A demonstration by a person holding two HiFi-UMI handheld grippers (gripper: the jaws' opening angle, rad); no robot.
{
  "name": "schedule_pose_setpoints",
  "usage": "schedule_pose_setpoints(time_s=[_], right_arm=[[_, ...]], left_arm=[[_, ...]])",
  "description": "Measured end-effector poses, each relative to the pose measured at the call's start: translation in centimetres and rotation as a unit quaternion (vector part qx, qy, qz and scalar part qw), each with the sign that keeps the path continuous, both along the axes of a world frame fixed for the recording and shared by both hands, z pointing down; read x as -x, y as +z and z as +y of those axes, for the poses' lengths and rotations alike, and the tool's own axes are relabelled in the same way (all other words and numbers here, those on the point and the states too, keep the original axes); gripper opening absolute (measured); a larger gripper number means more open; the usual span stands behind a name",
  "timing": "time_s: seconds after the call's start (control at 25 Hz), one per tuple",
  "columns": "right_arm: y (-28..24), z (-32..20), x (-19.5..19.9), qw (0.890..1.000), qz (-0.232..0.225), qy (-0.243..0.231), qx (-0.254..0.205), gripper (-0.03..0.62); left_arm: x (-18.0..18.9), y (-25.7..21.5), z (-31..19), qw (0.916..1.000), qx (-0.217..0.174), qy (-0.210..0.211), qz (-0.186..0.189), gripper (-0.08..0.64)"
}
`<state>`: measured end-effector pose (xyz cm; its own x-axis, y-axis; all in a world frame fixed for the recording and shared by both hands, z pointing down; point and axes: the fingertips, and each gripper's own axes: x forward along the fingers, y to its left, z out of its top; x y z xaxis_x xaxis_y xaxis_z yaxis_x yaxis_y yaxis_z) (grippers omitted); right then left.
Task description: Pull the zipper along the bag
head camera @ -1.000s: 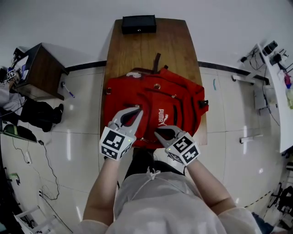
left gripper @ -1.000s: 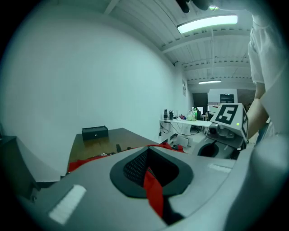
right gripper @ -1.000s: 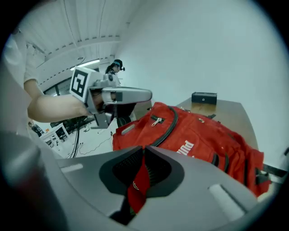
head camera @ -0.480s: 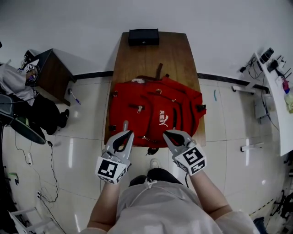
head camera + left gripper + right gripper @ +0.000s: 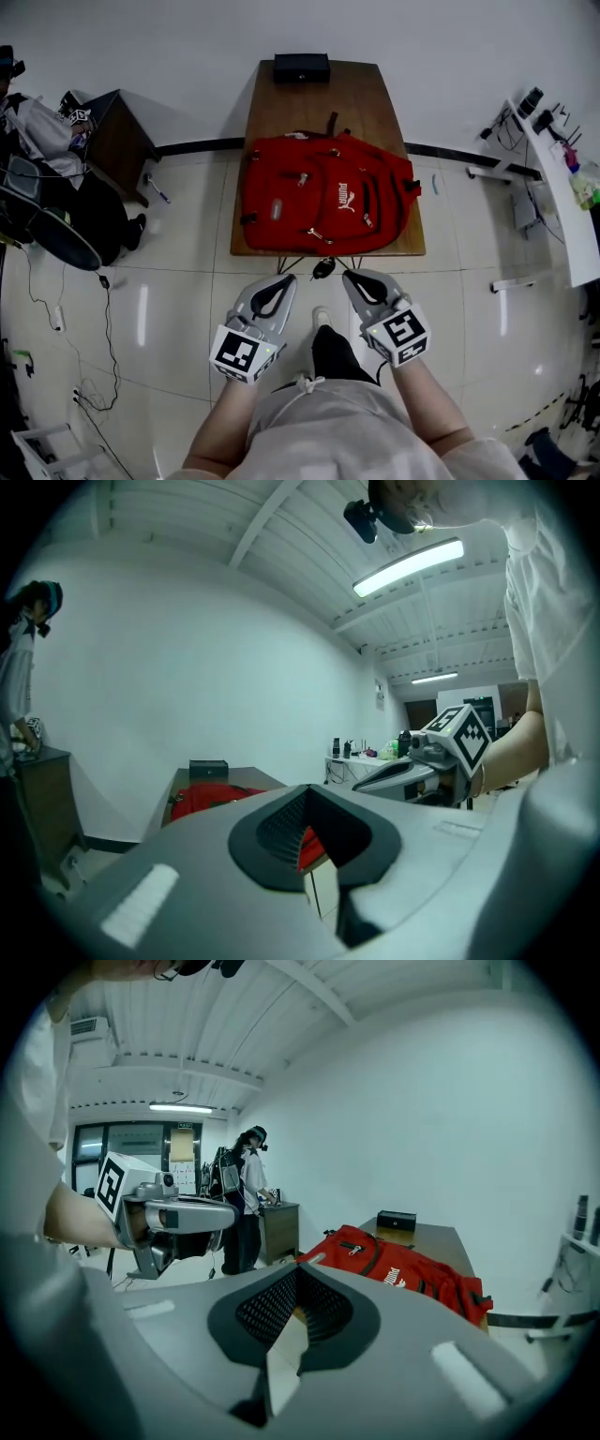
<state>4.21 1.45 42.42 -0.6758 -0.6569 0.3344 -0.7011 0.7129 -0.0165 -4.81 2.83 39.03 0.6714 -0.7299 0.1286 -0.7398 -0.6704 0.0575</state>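
A red backpack [image 5: 323,202] lies flat on the wooden table [image 5: 319,103], with several metal zipper pulls on its front. Both grippers hang over the floor, in front of the table's near edge and clear of the bag. My left gripper [image 5: 289,279] is shut with nothing in it, its tips meeting [image 5: 306,789]. My right gripper [image 5: 349,275] is likewise shut and empty [image 5: 296,1271]. Both point toward the backpack [image 5: 403,1269], which shows small and far off beyond the left gripper's jaws [image 5: 202,799].
A black box [image 5: 301,67] sits at the table's far end. A dark cabinet [image 5: 117,136] stands to the left, with a person [image 5: 246,1204] beside it. Cables lie on the floor at left. A white bench [image 5: 562,159] with gear is at right.
Both grippers have drawn back from the backpack toward the person and now hang off the table. The right gripper, earlier at the bag's near edge, has left it.
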Motion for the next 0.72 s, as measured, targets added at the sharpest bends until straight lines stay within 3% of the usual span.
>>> schedule_pose_setpoints(time_s=[0.4, 0.72], right_arm=[[-3.0, 13.4, 1.4, 0.999, 0.000, 0.026, -0.036, 0.006], [-4.6, 18.3, -0.2, 0.997, -0.001, 0.043, -0.057, 0.006]], left_arm=[[0.3, -2.1, 13.0, 0.9991, -0.010, 0.037, 0.018, 0.008], [-0.8, -3.3, 17.6, 0.9992, -0.016, 0.030, 0.022, 0.006]])
